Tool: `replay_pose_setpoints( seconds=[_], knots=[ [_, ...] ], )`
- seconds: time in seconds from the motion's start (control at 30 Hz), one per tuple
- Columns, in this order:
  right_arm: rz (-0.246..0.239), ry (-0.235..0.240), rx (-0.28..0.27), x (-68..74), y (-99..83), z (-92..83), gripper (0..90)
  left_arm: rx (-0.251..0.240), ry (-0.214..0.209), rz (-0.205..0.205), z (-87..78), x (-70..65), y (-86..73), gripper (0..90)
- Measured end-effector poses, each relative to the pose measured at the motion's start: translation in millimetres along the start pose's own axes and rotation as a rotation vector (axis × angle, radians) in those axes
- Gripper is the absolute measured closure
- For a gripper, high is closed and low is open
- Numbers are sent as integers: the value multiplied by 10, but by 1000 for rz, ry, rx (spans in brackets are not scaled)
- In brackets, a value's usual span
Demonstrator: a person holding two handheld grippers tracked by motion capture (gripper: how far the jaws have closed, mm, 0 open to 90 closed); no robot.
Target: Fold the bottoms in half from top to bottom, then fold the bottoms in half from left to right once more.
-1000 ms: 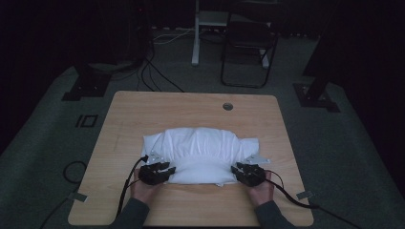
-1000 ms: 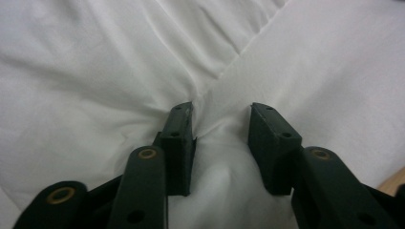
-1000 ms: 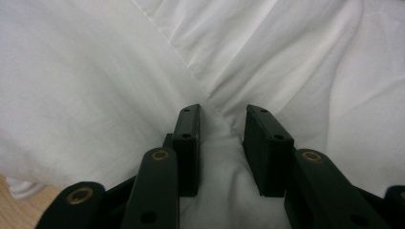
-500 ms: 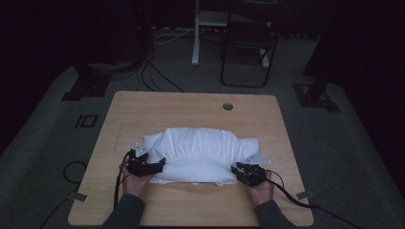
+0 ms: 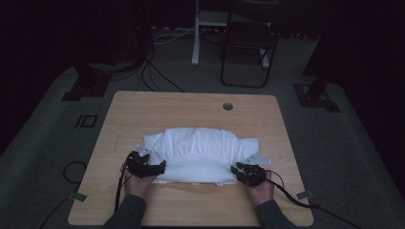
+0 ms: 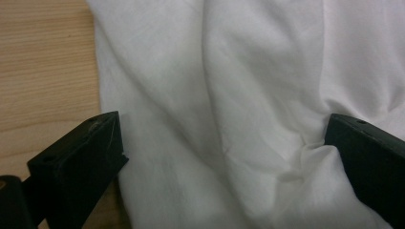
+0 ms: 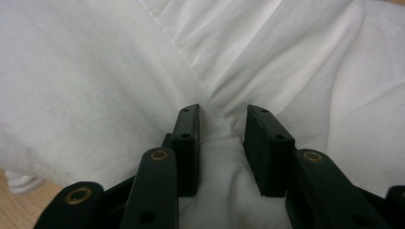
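**Two grippers at the near corners of a bunched white cloth**

At the lower left of the high view, the left hand (image 5: 138, 183) holds the left gripper (image 5: 160, 167) against the near left edge of the white cloth (image 5: 200, 150). In the left gripper view its jaws stand wide apart, one at the lower left of the frame and one at the right edge, with loose folds of cloth lying between them and a strip of bare wooden table (image 6: 45, 62) at the upper left. Nothing is pinched there.

The cloth sits in the middle of the high view, a rumpled mound on the near half of the table (image 5: 143, 109), gathered in ridges across its top. A round hole (image 5: 228, 106) shows in the tabletop toward the upper right of centre.

At the lower right of the high view, the right hand (image 5: 261, 191) holds the right gripper (image 5: 235, 169) at the cloth's near right edge. In the right gripper view its jaws are drawn close with a bunched fold of cloth caught between them, creases fanning up from the pinch.
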State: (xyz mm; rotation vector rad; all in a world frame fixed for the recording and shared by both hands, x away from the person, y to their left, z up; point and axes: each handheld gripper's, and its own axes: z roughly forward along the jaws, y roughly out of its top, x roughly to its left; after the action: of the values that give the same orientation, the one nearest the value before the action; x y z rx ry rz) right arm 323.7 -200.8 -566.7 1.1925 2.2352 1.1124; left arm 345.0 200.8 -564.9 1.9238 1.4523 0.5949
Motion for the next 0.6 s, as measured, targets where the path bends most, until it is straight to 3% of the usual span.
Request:
replay_pose_setpoints(
  seconds=[0.27, 0.47, 0.53, 0.6],
  knots=[
    [0, 0, -1, 1, -1, 0, 658, -4, 8, -17, -18, -13, -19, 10],
    [3, 15, -4, -20, -7, -3, 655, 7, 5, -65, -104, -6, -71, 8],
    [5, 21, -7, -24, -10, -3, 655, 17, 33, -86, -133, -1, -91, 0],
    [4, 22, -7, -27, -11, -4, 654, 13, 57, -76, -154, -17, -100, 0]
  ],
)
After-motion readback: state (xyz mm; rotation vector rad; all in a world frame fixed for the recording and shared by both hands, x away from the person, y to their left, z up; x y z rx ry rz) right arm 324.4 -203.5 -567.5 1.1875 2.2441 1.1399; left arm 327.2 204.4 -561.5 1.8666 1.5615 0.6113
